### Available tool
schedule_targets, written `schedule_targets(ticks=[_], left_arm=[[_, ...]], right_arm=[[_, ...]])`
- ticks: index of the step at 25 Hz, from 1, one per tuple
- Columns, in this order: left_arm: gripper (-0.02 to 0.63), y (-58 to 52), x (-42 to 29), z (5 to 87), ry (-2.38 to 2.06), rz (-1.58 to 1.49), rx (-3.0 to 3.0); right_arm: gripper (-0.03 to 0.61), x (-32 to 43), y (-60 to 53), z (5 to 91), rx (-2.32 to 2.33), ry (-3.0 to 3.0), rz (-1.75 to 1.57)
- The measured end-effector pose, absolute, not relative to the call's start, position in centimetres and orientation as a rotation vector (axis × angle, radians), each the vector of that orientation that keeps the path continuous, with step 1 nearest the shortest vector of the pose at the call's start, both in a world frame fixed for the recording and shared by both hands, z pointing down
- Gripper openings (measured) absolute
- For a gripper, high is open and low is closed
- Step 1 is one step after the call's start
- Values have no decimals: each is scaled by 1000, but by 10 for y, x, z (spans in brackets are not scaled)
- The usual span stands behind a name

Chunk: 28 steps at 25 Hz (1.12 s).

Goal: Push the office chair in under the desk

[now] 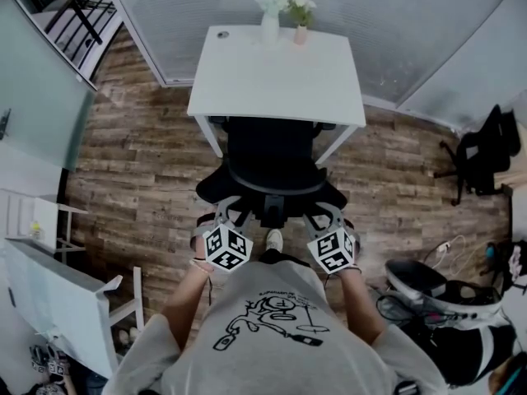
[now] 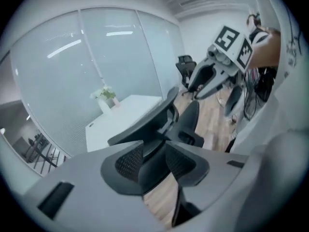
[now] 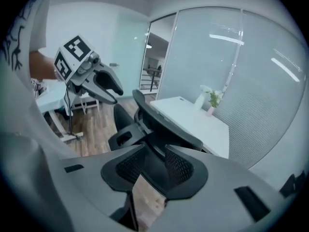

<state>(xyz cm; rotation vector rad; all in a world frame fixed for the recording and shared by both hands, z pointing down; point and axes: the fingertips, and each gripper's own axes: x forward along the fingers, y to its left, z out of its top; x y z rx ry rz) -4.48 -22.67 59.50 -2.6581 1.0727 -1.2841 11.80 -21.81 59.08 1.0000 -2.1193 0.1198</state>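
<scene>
The black office chair (image 1: 272, 159) stands with its seat partly under the white desk (image 1: 276, 76), its backrest toward me. My left gripper (image 1: 224, 211) is at the backrest's left rear edge and my right gripper (image 1: 323, 214) at its right rear edge. In the left gripper view the left gripper (image 2: 154, 161) has the dark backrest edge (image 2: 145, 129) filling the gap between its pads. The right gripper view shows the same for the right gripper (image 3: 155, 166), with the backrest rim (image 3: 164, 122) running off between its pads toward the desk (image 3: 193, 117).
Two small vases of flowers (image 1: 284, 15) stand at the desk's far edge, against a frosted glass wall. Another black chair (image 1: 482, 151) is at the right, with bags and cables (image 1: 436, 290) on the wood floor. A white table (image 1: 58, 303) stands at the left.
</scene>
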Motion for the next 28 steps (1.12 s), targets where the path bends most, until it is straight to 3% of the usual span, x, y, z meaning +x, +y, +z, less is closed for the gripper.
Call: schedule_targets(ticks=[7, 14, 28], left_arm=[[62, -213, -9, 517, 1207, -675, -3087], [18, -197, 7, 455, 1205, -191, -3213], [17, -194, 6, 455, 1203, -194, -3211]], right_arm=[[102, 77, -210, 521, 1108, -2379, 239], [48, 50, -191, 467, 1135, -2641, 443], [35, 49, -188, 454, 1167, -2694, 413]])
